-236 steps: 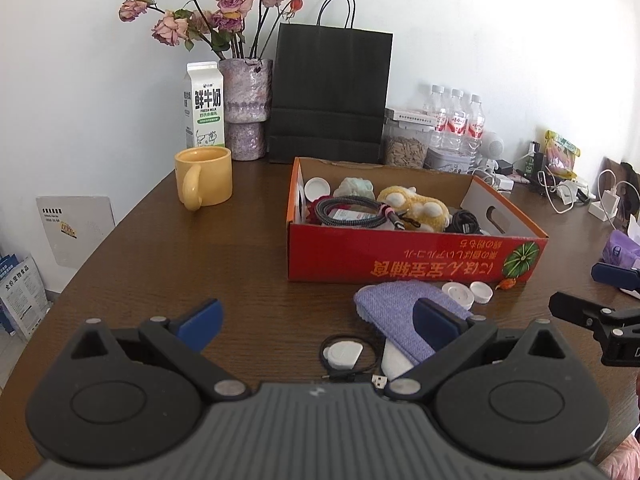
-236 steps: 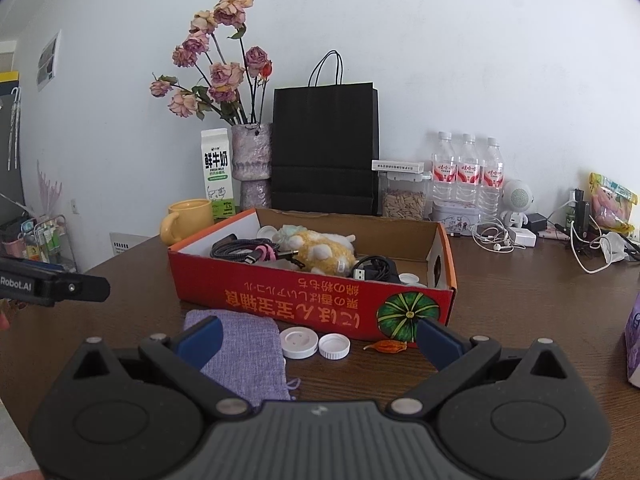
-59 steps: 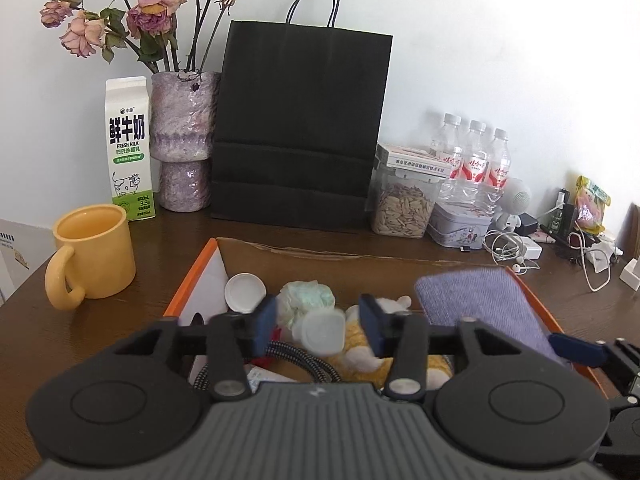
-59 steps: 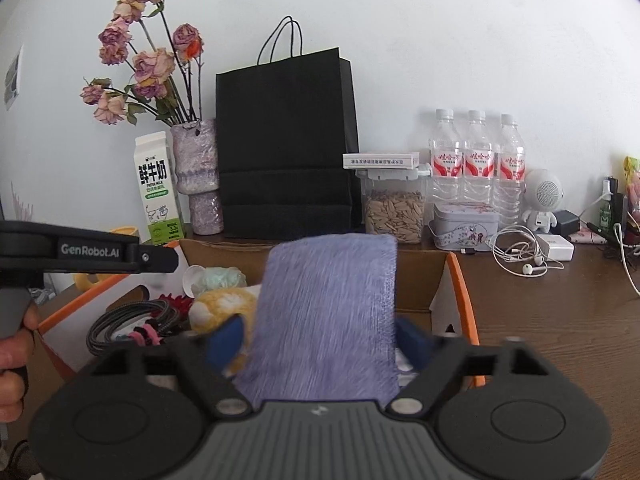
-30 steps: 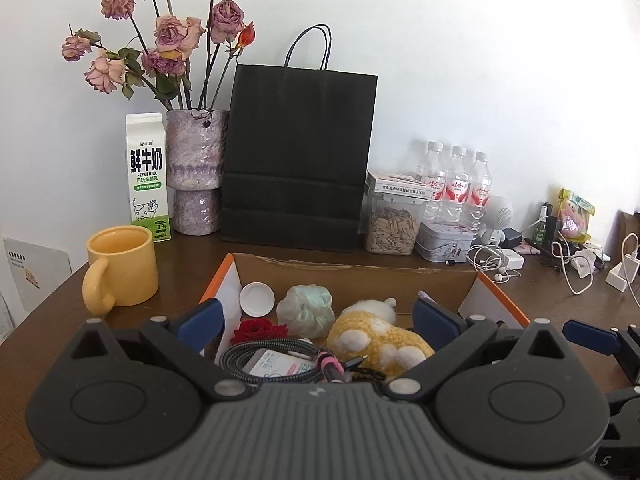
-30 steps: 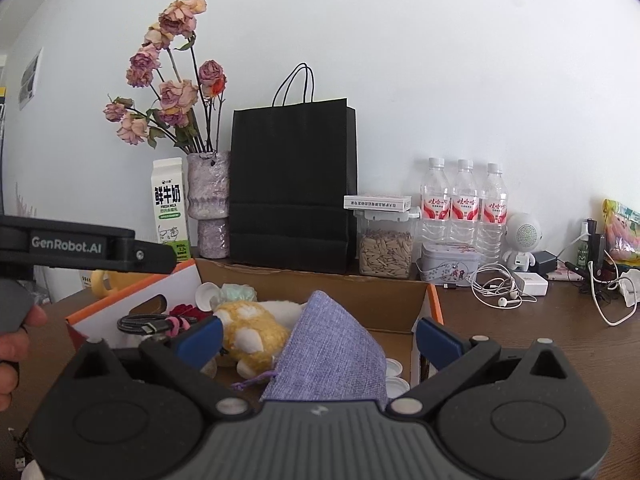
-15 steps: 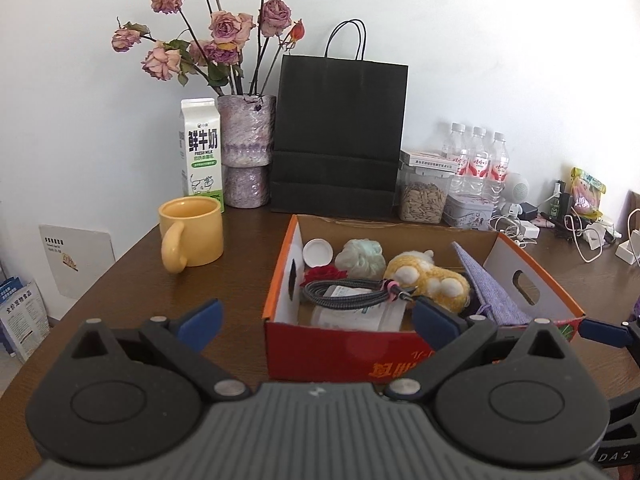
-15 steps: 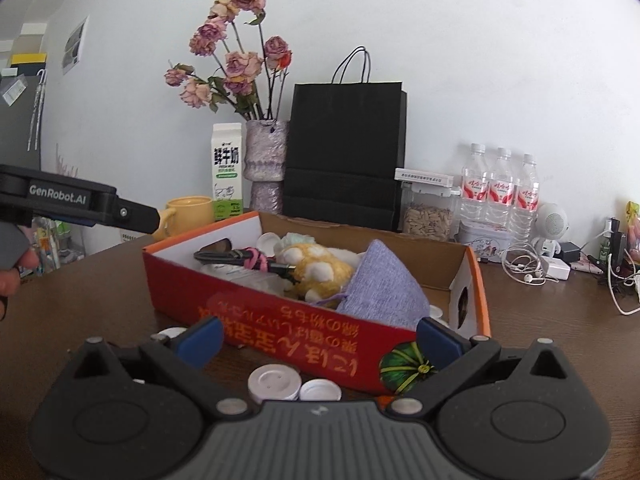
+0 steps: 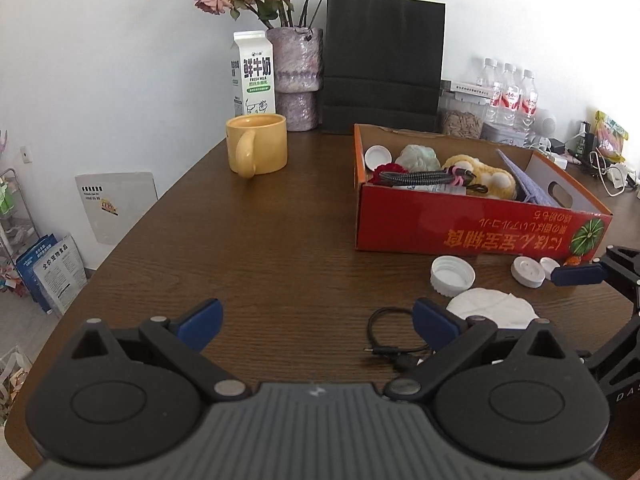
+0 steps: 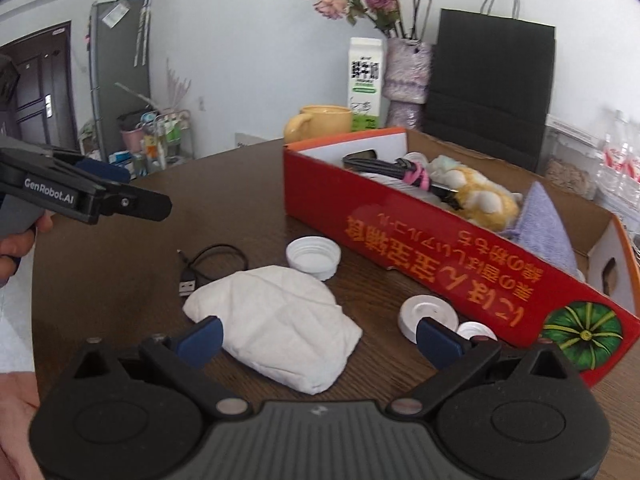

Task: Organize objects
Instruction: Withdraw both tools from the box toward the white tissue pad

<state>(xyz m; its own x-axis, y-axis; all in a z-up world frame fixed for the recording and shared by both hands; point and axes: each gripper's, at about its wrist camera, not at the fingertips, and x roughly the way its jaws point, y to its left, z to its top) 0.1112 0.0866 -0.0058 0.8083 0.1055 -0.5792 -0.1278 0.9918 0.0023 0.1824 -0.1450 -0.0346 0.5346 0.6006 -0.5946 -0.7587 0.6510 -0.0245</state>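
The red cardboard box [image 9: 480, 228] holds a purple pouch [image 10: 548, 228], a yellow plush toy [image 10: 480, 196], a coiled cable and small items. On the table in front of it lie a white folded cloth [image 10: 272, 312], a large white cap [image 10: 313, 258], a white lid [image 10: 428, 314], a small cap [image 10: 476, 330] and a black USB cable [image 10: 208, 264]. My right gripper [image 10: 319, 336] is open and low, its fingers to either side of the cloth's near end. My left gripper [image 9: 316, 320] is open over bare table, left of the cable [image 9: 394, 332].
A yellow mug [image 9: 258, 148], a milk carton [image 9: 252, 76], a vase of dried roses [image 9: 296, 80] and a black paper bag [image 9: 384, 64] stand at the back. Water bottles [image 9: 508, 92] and chargers crowd the back right. The table edge curves along the left.
Both grippers have drawn back from the box and dropped toward the table in front of it. The right one has swung left onto the white cloth. The purple pouch stays in the box.
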